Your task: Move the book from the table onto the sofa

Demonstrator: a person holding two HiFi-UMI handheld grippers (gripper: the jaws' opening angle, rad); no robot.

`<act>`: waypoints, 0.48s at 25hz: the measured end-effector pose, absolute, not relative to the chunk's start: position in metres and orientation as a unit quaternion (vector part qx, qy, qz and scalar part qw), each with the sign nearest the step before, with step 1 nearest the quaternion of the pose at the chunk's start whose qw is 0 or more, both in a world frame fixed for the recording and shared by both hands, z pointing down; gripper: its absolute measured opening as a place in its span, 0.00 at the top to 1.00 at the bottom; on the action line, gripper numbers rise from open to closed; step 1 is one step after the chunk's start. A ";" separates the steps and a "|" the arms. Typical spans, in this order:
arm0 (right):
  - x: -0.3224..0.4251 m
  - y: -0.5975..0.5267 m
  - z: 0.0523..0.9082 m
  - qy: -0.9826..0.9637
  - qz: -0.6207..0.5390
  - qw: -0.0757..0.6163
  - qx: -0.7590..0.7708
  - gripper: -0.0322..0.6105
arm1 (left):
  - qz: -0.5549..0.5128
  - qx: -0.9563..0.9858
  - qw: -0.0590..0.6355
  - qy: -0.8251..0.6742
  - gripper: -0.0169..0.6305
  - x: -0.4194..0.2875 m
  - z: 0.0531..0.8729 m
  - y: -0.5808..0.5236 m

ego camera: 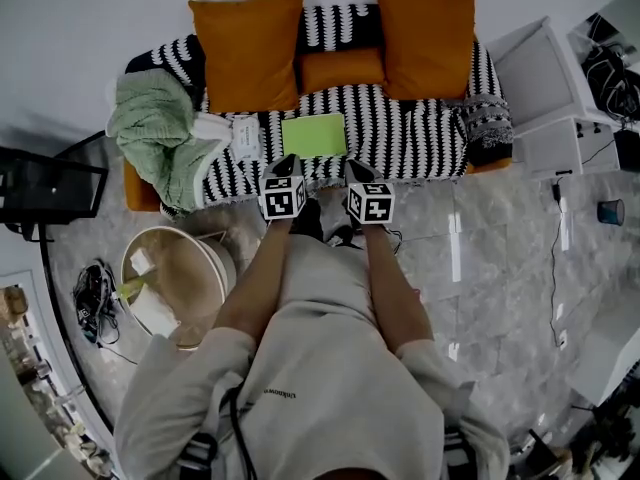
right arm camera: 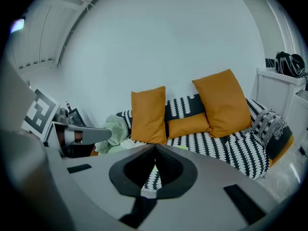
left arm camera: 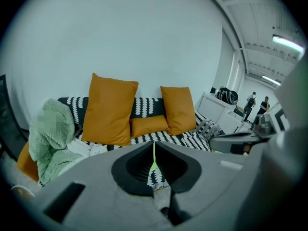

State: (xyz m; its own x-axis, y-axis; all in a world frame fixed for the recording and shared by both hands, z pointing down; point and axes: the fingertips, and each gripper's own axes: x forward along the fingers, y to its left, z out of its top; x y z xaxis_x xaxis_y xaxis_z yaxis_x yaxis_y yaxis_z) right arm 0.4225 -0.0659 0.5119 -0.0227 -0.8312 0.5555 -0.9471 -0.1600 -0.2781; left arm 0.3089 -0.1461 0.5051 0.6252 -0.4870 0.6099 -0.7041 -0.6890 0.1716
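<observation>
A light green book (ego camera: 313, 135) lies flat on the black-and-white striped sofa (ego camera: 420, 138), near the seat's front edge. My left gripper (ego camera: 285, 164) is shut, its tip at the book's near left corner; whether it touches the book I cannot tell. In the left gripper view (left arm camera: 154, 143) only a thin green sliver of the book (left arm camera: 154, 165) shows through the slit between the closed jaws. My right gripper (ego camera: 356, 170) is shut too, just off the book's near right corner. In the right gripper view (right arm camera: 155, 147) a strip of the book (right arm camera: 180, 147) shows past the jaws.
Three orange cushions (ego camera: 247, 50) lean on the sofa back. A green blanket (ego camera: 155, 128) and white items (ego camera: 240, 133) lie on the sofa's left end. A round table (ego camera: 175, 268) stands left of me, a white cabinet (ego camera: 545, 88) at right, cables (ego camera: 95, 303) on the floor.
</observation>
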 end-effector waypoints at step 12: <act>0.413 -0.059 0.504 -0.660 0.310 0.113 0.675 0.94 | 0.277 0.880 0.205 -0.326 0.94 0.312 0.506 -0.138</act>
State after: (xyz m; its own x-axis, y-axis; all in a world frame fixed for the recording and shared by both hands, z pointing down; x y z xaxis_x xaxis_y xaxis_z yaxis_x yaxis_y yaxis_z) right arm 0.4135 -0.0595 0.5039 -0.0637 -0.8213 0.5669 -0.9611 -0.1025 -0.2565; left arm 0.3119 -0.1382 0.5062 0.6332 -0.4608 0.6218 -0.6882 -0.7029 0.1799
